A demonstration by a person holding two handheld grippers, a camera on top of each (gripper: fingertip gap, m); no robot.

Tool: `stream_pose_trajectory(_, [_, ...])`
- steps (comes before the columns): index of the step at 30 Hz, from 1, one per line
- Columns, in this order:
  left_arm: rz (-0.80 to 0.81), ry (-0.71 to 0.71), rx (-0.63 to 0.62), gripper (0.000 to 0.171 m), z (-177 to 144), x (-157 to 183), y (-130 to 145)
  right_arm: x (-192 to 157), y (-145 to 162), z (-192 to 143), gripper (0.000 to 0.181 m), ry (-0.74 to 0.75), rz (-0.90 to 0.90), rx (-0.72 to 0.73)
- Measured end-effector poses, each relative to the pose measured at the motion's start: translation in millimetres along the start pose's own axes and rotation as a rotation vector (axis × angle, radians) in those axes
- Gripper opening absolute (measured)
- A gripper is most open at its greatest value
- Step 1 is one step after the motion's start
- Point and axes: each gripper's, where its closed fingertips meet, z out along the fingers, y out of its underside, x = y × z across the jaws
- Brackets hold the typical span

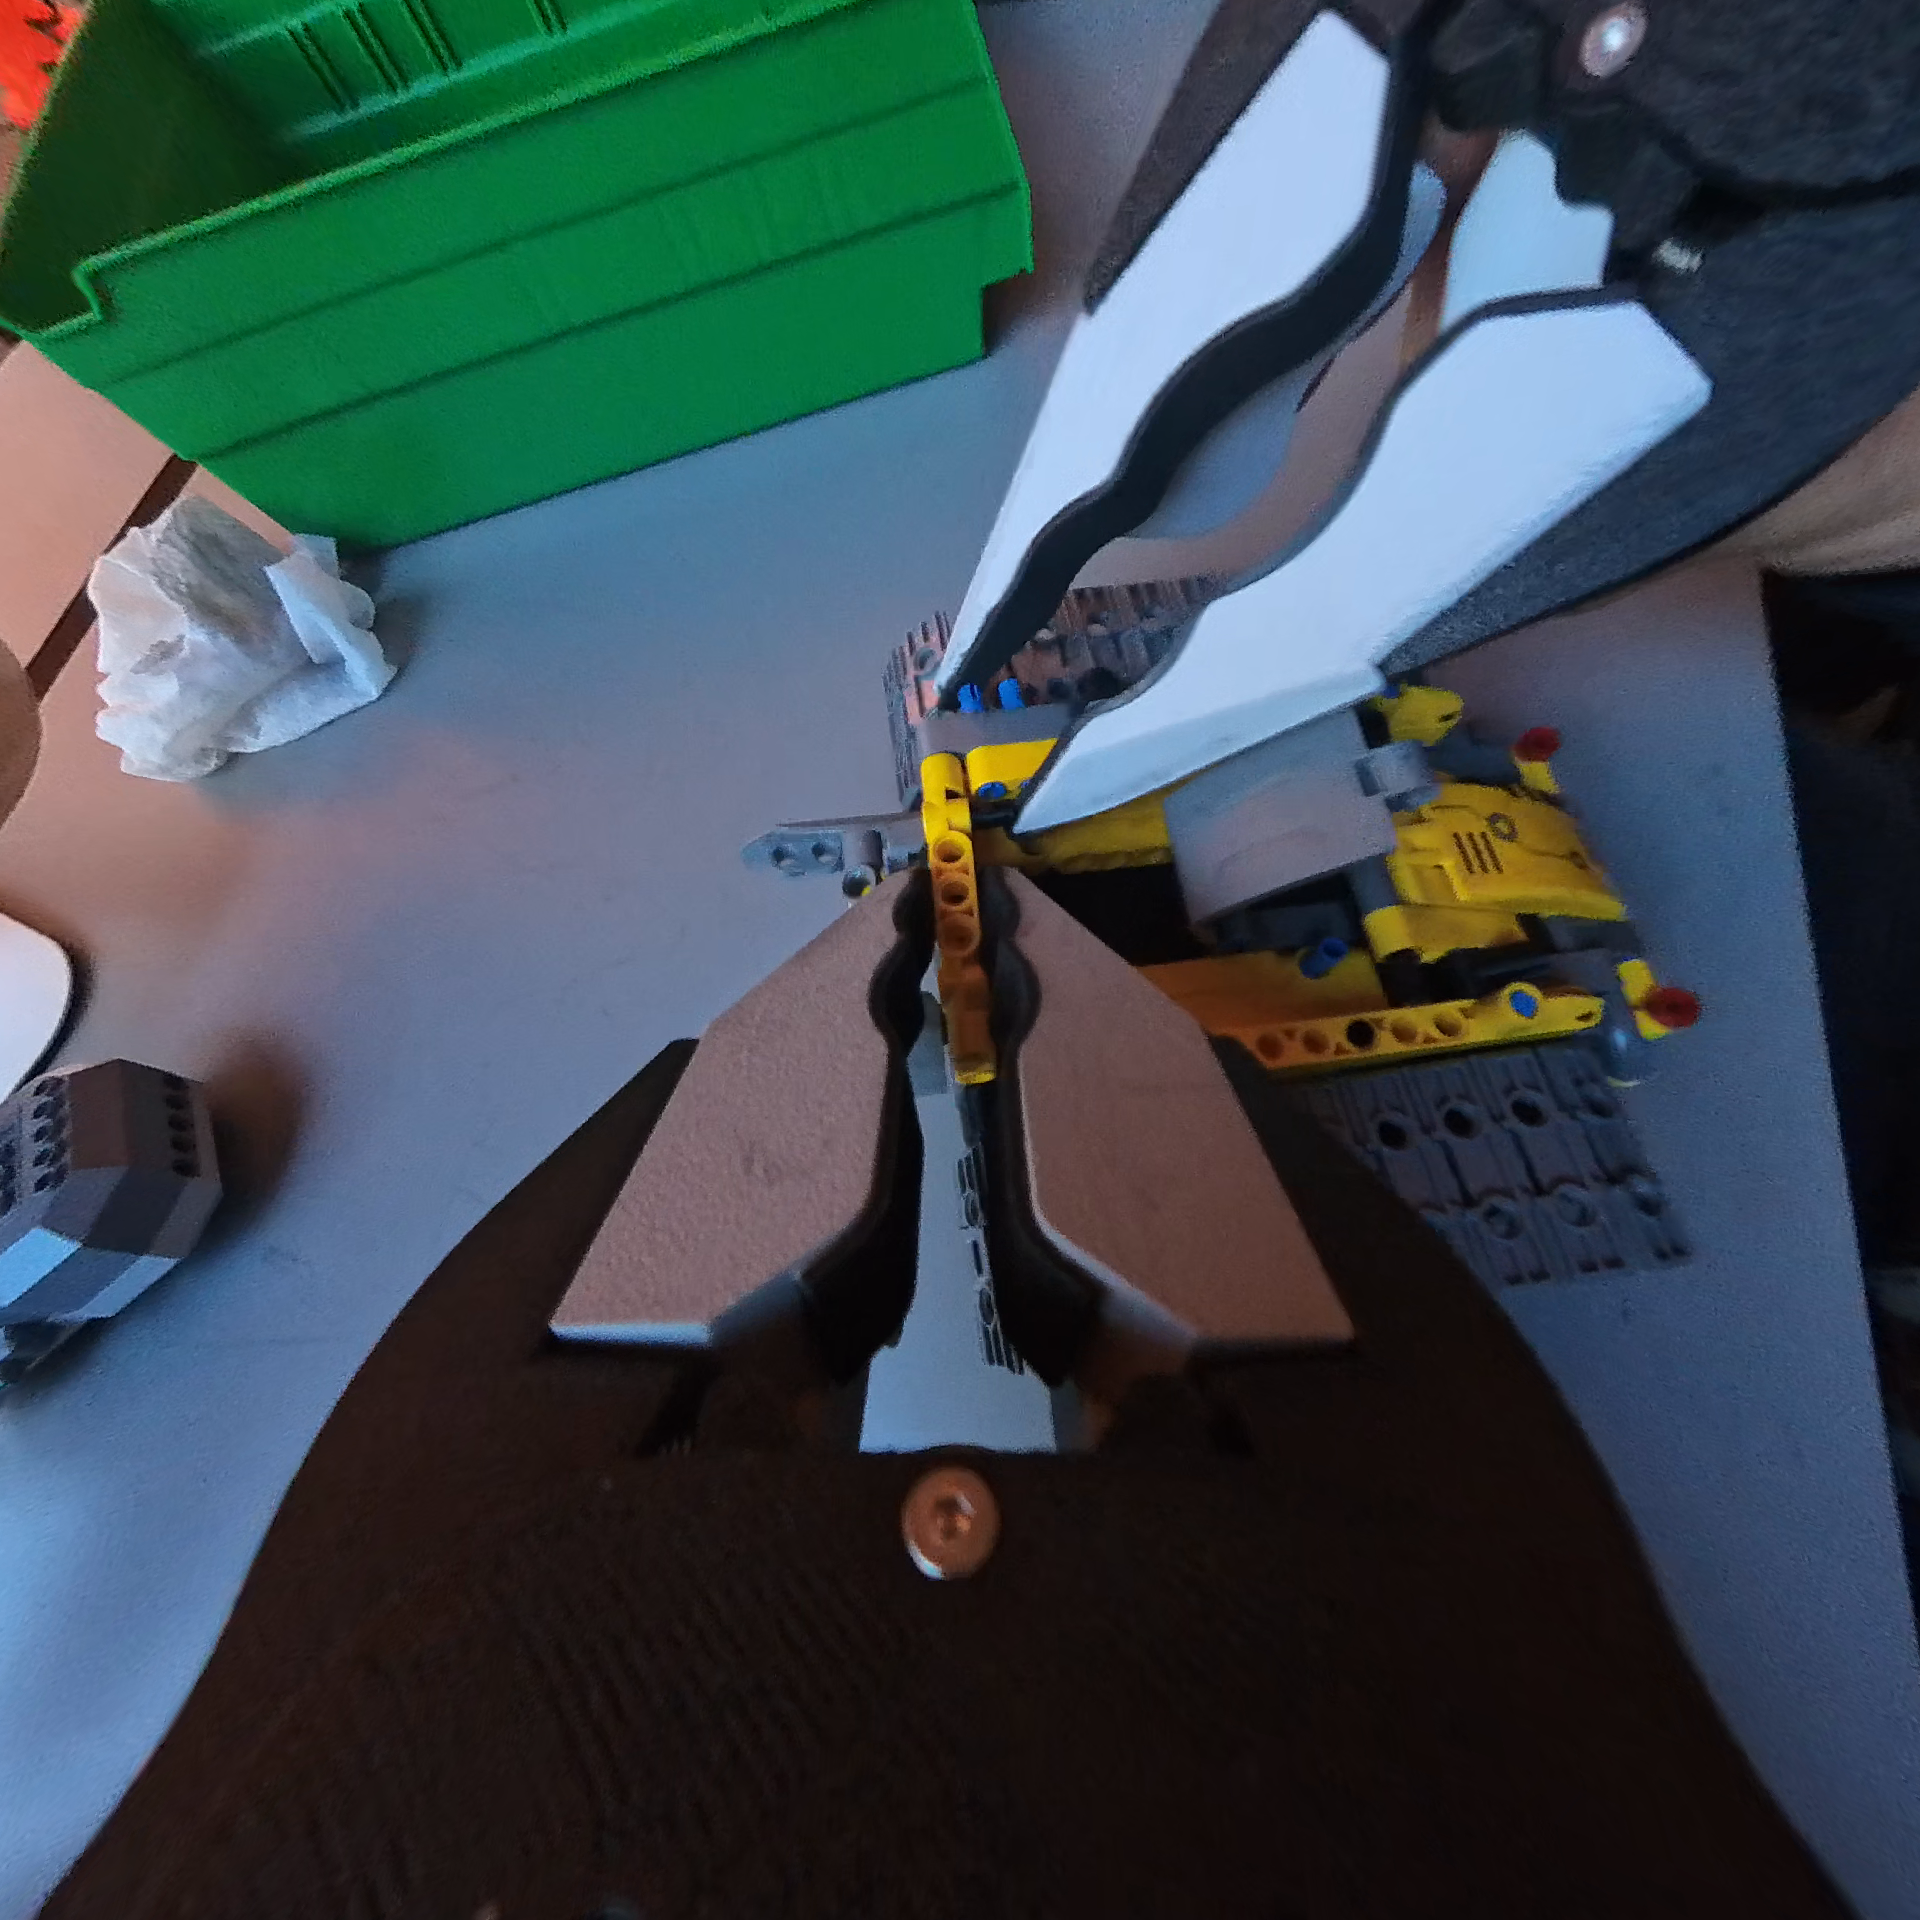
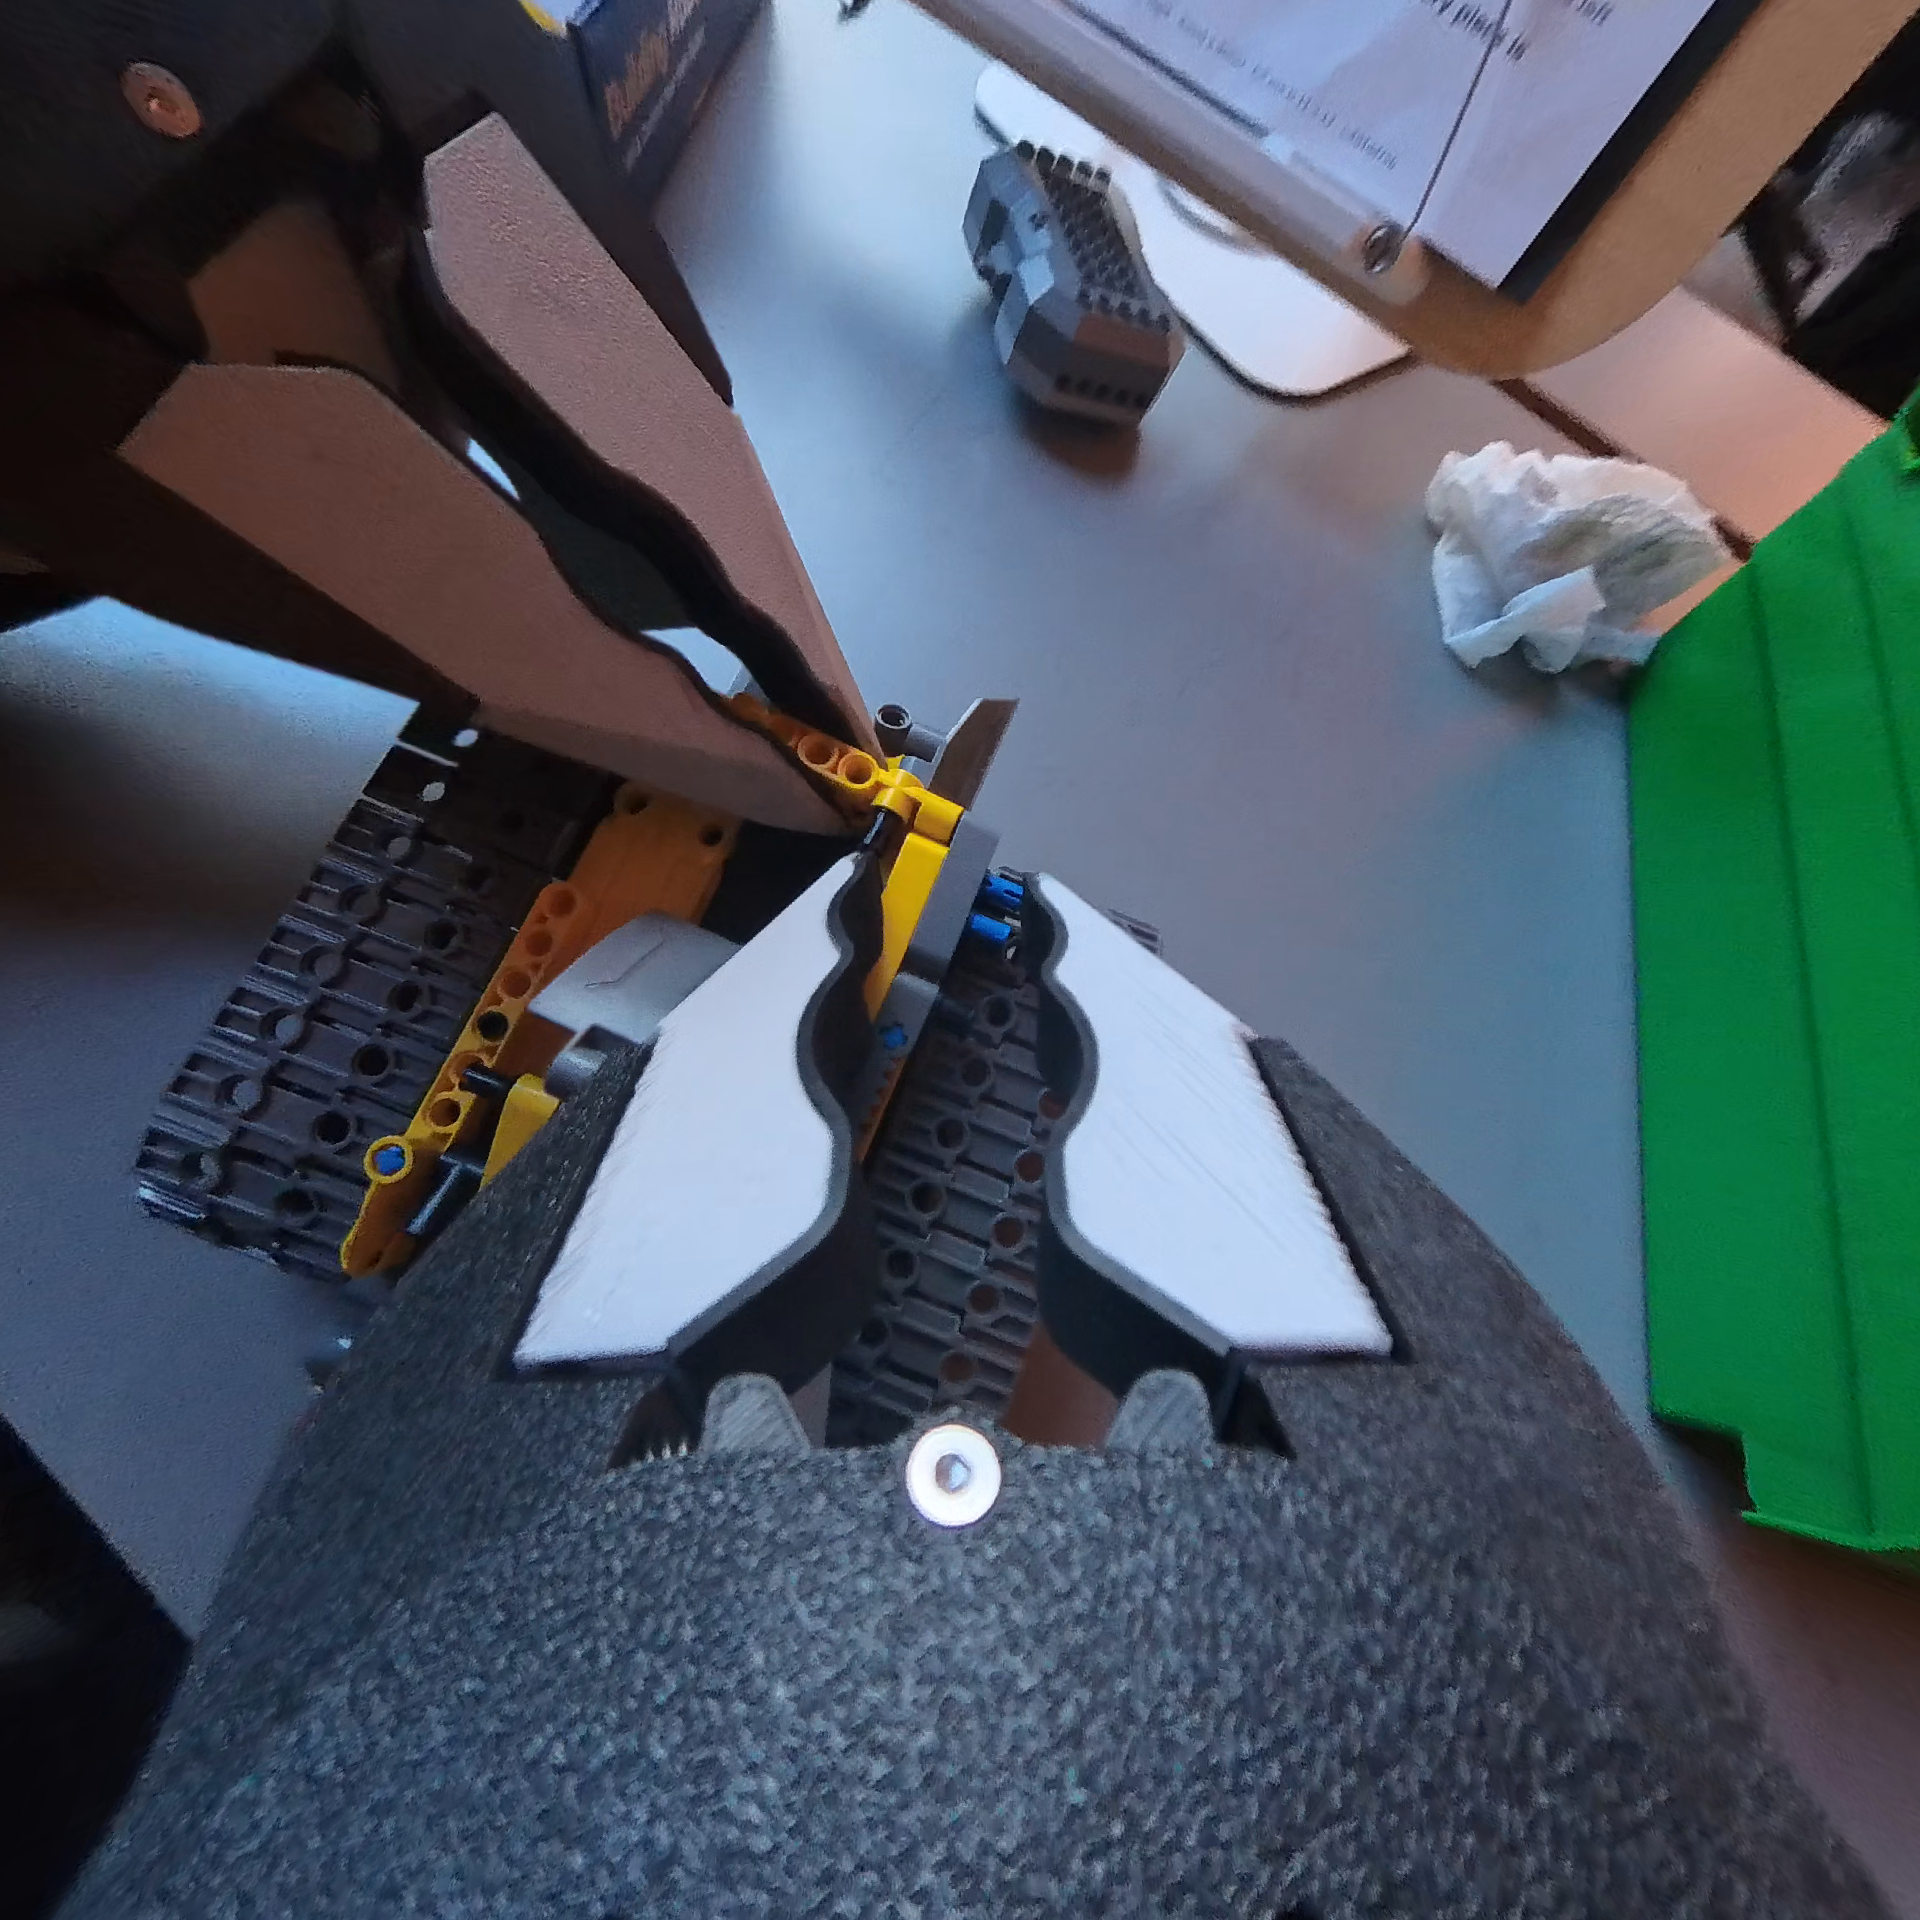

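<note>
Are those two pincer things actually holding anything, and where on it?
The left tool pinches the toy bulldozer's yellow holed beam at its front. The right tool straddles the grey and yellow side frame over one track; a firm hold cannot be told.

A ribbed green plastic bin sits upper left; a crumpled white paper tissue lies just below it.

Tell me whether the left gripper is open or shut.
Shut: the left gripper has both fingers pressed against the yellow beam of the tracked toy vehicle.
</note>
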Motion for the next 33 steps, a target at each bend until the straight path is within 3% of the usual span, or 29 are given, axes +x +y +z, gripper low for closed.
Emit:
stream_pose_trajectory(5, [-0.077,0.098,0.105,0.007,-2.8,-0.3,-9.6,0.2,-7.7,-10.1,0.023,0.071,-0.067,0.069])
stream_pose_trajectory(8, [-0.095,0.123,0.096,0.007,-0.5,0.1,-4.7,-1.1,-7.1,-8.2,0.022,-0.020,0.077,0.100])
stream_pose_trajectory(10, [-0.018,0.127,0.091,0.005,0.5,2.8,0.4,-1.2,-6.6,-10.3,0.022,-0.107,0.217,0.140])
stream_pose_trajectory(11, [0.014,0.126,0.084,0.005,0.4,4.5,3.9,3.8,-8.4,-15.8,0.001,-0.117,0.246,0.195])
stream_pose_trajectory(13, [0.023,0.143,0.087,0.006,-0.4,5.3,7.3,9.2,-7.7,-30.5,0.000,-0.192,0.283,0.268])
stream_pose_trajectory(15, [0.047,0.168,0.131,0.005,-2.6,6.2,2.2,10.1,4.6,-37.0,0.000,-0.297,0.341,0.229])
stream_pose_trajectory(16, [0.072,0.187,0.158,0.005,-4.2,8.9,-1.2,12.7,11.4,-38.1,0.008,-0.313,0.345,0.201])
stream_pose_trajectory(19, [0.153,0.252,0.199,0.006,-6.6,22.0,-5.0,8.4,16.4,-47.5,0.015,-0.371,0.227,0.173])
stream_pose_trajectory(27, [0.205,0.296,0.144,0.006,2.5,34.8,0.9,-2.6,13.6,-48.4,0.012,-0.292,-0.164,0.072])
stream_pose_trajectory(33, [0.155,0.212,0.101,0.007,10.6,23.2,4.2,-11.0,29.4,-54.9,0.008,-0.303,-0.195,0.026])
